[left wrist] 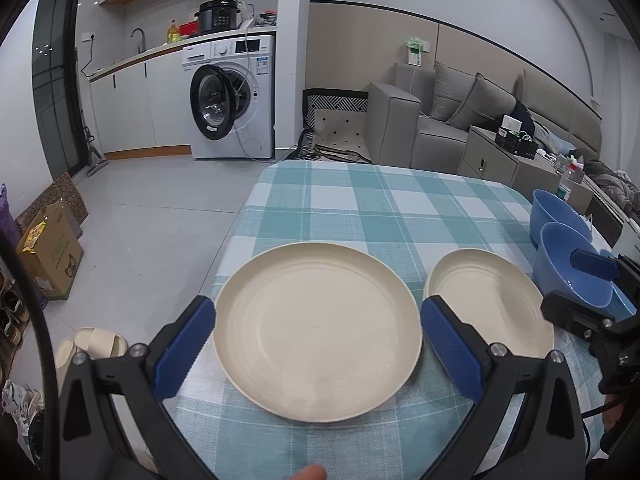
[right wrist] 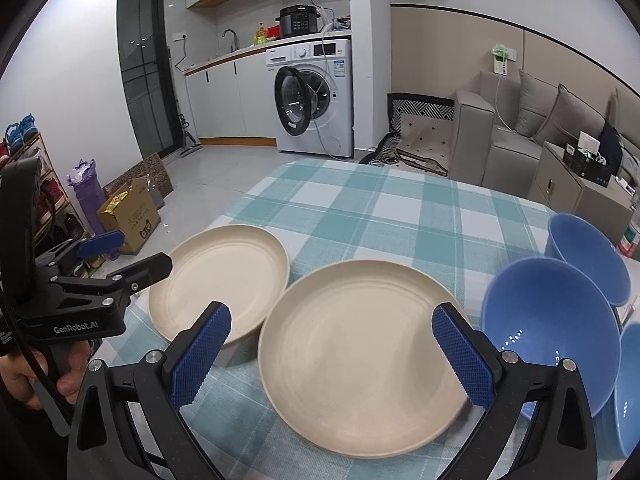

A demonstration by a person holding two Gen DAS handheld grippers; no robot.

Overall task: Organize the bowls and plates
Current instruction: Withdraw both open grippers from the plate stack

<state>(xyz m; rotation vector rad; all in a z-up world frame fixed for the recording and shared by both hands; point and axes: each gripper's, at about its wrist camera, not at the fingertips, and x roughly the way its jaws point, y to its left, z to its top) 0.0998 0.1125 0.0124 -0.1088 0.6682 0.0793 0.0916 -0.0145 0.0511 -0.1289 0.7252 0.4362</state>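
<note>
Two cream plates lie side by side on the checked tablecloth (left wrist: 360,200). The left plate (left wrist: 316,336) (right wrist: 224,276) sits just beyond my left gripper (left wrist: 320,344), whose blue pads stand wide apart over its rim, gripping nothing. The right plate (left wrist: 488,312) (right wrist: 360,356) lies below my right gripper (right wrist: 332,356), open as well and holding nothing. Three blue bowls (right wrist: 548,328) (right wrist: 588,260) (right wrist: 632,392) stand at the table's right. The left gripper (right wrist: 124,254) shows at the left edge of the right wrist view. The right gripper (left wrist: 576,286) shows before a blue bowl (left wrist: 568,276).
The table's left edge (left wrist: 236,232) drops to a grey floor with a cardboard box (left wrist: 48,256) and slippers (left wrist: 92,344). A washing machine (left wrist: 232,96) and a grey sofa (left wrist: 440,120) stand beyond the table. A shoe rack (right wrist: 36,184) is at the far left.
</note>
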